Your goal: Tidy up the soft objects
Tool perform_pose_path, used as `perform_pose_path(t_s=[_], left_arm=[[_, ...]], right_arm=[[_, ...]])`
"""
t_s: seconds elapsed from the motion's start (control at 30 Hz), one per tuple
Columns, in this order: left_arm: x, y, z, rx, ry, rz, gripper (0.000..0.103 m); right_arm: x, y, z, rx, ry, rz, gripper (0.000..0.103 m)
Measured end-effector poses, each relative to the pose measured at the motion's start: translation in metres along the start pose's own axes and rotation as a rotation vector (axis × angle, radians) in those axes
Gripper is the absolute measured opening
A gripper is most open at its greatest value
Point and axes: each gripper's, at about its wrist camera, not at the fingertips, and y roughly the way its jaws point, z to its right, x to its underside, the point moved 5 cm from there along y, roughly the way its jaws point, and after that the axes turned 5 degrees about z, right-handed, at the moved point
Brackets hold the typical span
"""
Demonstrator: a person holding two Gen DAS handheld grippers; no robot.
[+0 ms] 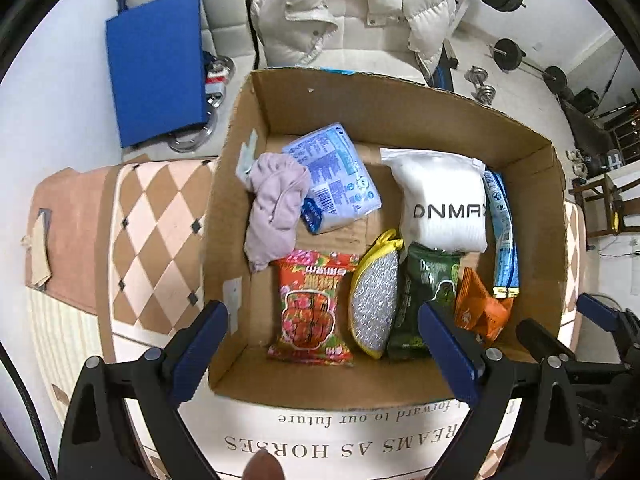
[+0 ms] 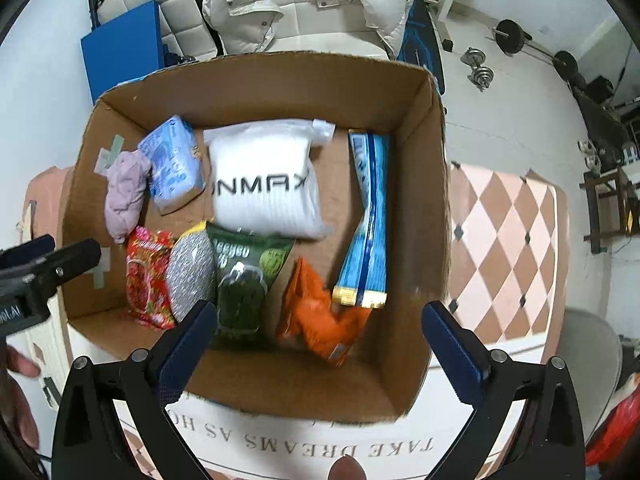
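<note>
An open cardboard box [image 1: 256, 104] [image 2: 280, 80] holds several soft items: a lilac cloth [image 1: 274, 208] [image 2: 126, 192], a blue tissue pack [image 1: 332, 176] [image 2: 174, 164], a white ONMAX bag [image 1: 442, 204] [image 2: 266, 184], a red snack pack [image 1: 312, 308] [image 2: 146, 280], a silver scrub pad [image 1: 374, 304] [image 2: 190, 272], a green pack [image 1: 426, 296] [image 2: 246, 280], an orange pack [image 1: 482, 308] [image 2: 320, 316] and a long blue pouch [image 1: 502, 232] [image 2: 366, 220]. My left gripper [image 1: 322, 346] is open and empty above the box's near wall. My right gripper [image 2: 320, 344] is open and empty over the orange pack.
The box stands on a checked tablecloth [image 1: 156, 232] [image 2: 500, 240] with printed words at the near edge. A white puffer jacket [image 1: 352, 4] lies on a chair behind. A blue pad [image 1: 154, 64] leans at the back left. Dumbbells [image 1: 482, 84] lie on the floor at the right.
</note>
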Motion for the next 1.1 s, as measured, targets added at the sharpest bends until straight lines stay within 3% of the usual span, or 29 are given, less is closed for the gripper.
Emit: perform_pose_path(t_s=[0.13,0.37,0.7,1.1], left_arm=[[0.009,-0.017,0.003,-0.020,-0.013,0.039,0.097],[0.039,-0.085,0.019,-0.078,0.017,0.186,0.097],[0.099,-0.177,0.030,-0.097,0.051,0.346,0.097],[0.154,-0.270,0.037,-0.112,0.059,0.471,0.097]], right_arm=[[0.012,-0.021,-0.003,0.018,0.002,0.053,0.103],[0.032,-0.078,0.004,0.027,0.021,0.156,0.103],[0.093,-0.173,0.015,0.000,0.029,0.300,0.103],[0.162,-0.277,0.013,0.024,0.000,0.454,0.103]])
